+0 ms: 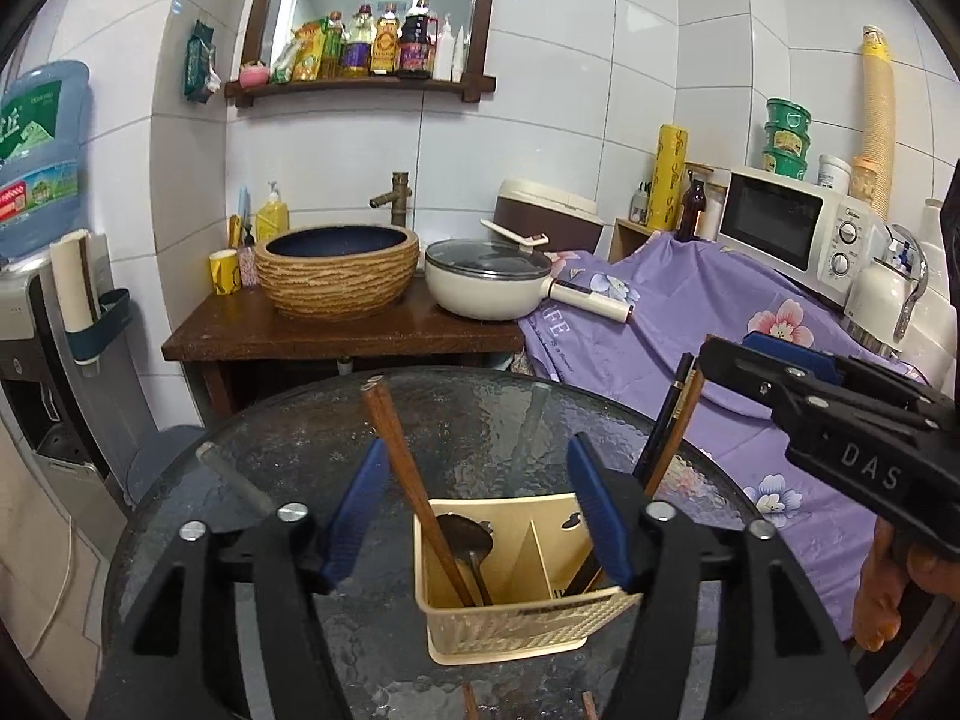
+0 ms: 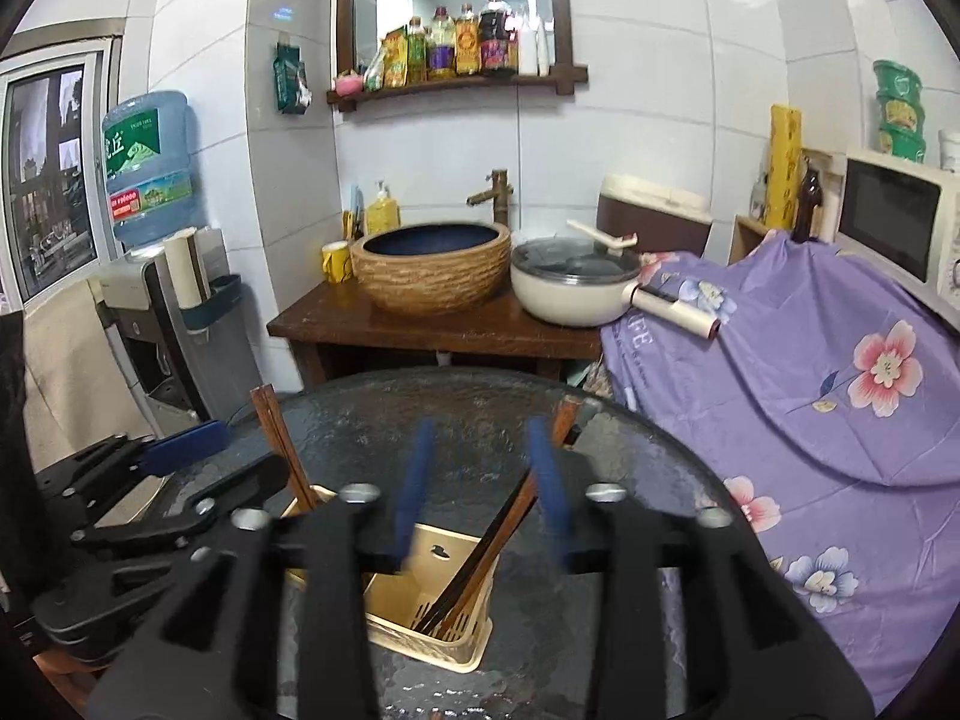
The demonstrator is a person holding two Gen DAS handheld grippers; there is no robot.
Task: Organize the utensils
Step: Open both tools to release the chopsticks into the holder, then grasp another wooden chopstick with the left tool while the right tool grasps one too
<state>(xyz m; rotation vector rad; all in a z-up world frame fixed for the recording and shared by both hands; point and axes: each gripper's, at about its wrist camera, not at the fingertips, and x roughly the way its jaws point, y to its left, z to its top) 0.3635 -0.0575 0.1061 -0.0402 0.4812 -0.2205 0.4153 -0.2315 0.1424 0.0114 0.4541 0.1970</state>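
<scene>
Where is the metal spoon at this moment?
In the left wrist view, the metal spoon stands bowl-up in the left compartment of the beige utensil holder, beside a brown chopstick, on the glass table.

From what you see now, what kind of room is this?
Probably a small home kitchen corner: white tiled walls, a microwave, a lidded pot beside a basin with a tap, and a shelf of sauce bottles.

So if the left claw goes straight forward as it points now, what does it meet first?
Probably the brown chopsticks leaning in the beige utensil holder. They stand between the open left claw fingers, untouched; depth is unclear.
</scene>
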